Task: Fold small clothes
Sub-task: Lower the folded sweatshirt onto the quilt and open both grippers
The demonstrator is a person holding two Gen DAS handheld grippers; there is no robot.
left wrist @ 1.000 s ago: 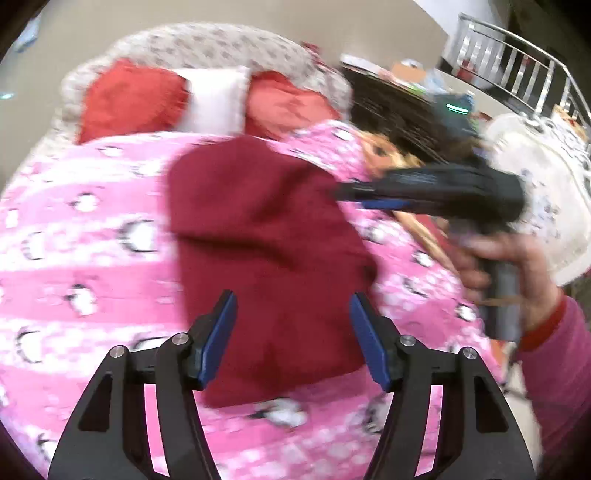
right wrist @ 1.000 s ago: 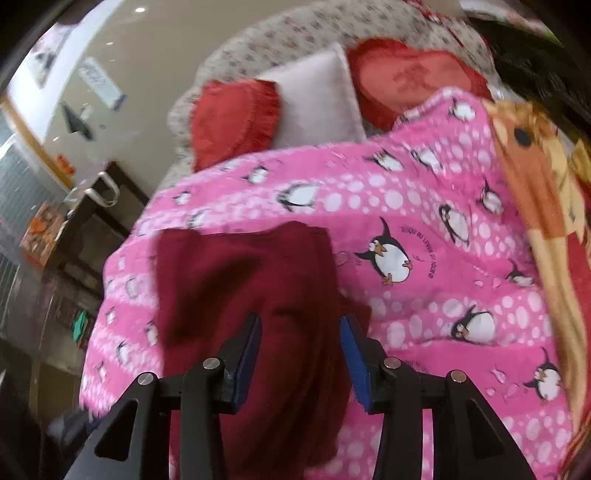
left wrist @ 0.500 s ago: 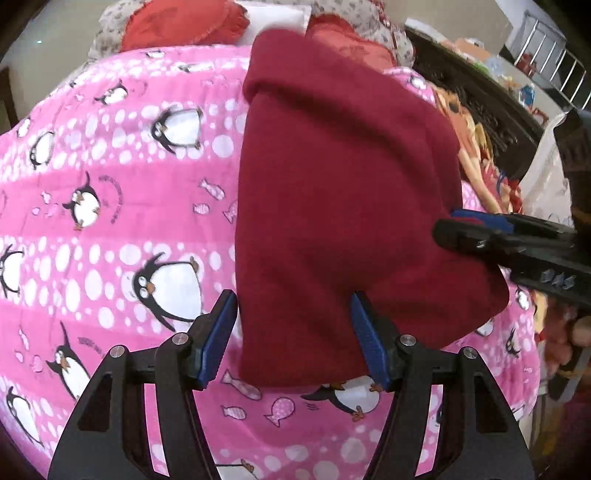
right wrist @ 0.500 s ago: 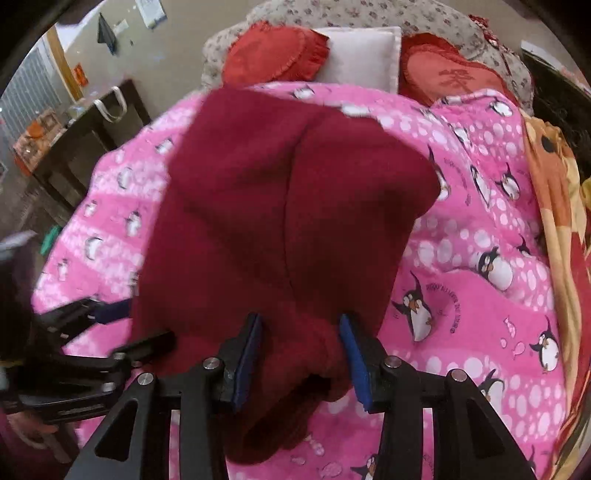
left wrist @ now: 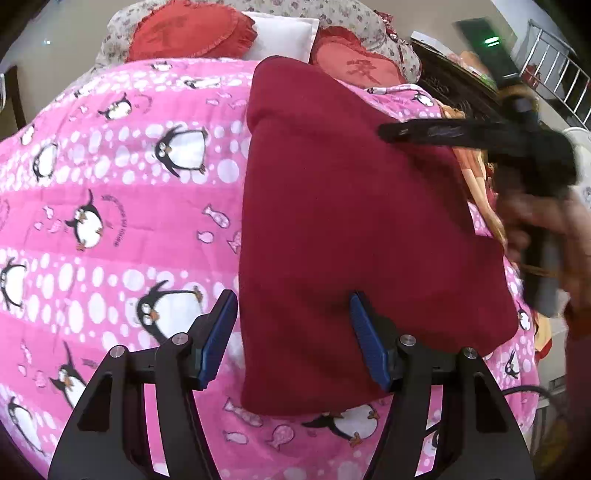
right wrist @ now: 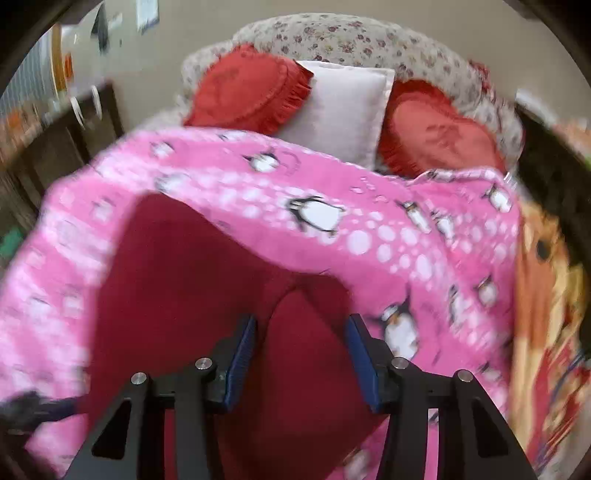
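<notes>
A dark red folded garment (left wrist: pixel 343 221) lies flat on the pink penguin blanket (left wrist: pixel 110 221). My left gripper (left wrist: pixel 291 339) is open over the garment's near left corner, one finger on each side of its left edge, holding nothing. My right gripper shows in the left wrist view (left wrist: pixel 424 129), blurred, above the garment's far right part. In the right wrist view the right gripper (right wrist: pixel 301 360) is open above the garment (right wrist: pixel 177 288), and the picture is blurred.
Two red heart-shaped cushions (left wrist: pixel 192 31) and a white pillow (left wrist: pixel 280 35) rest against the floral headboard (right wrist: pixel 332 37). An orange patterned cover (right wrist: pixel 546 314) lies along the bed's right side. Dark furniture (left wrist: pixel 461 88) and a metal rail stand to the right.
The right gripper has lifted off the garment's near right edge and moved up and back. The left gripper stays open at the near left corner. The garment lies flat.
</notes>
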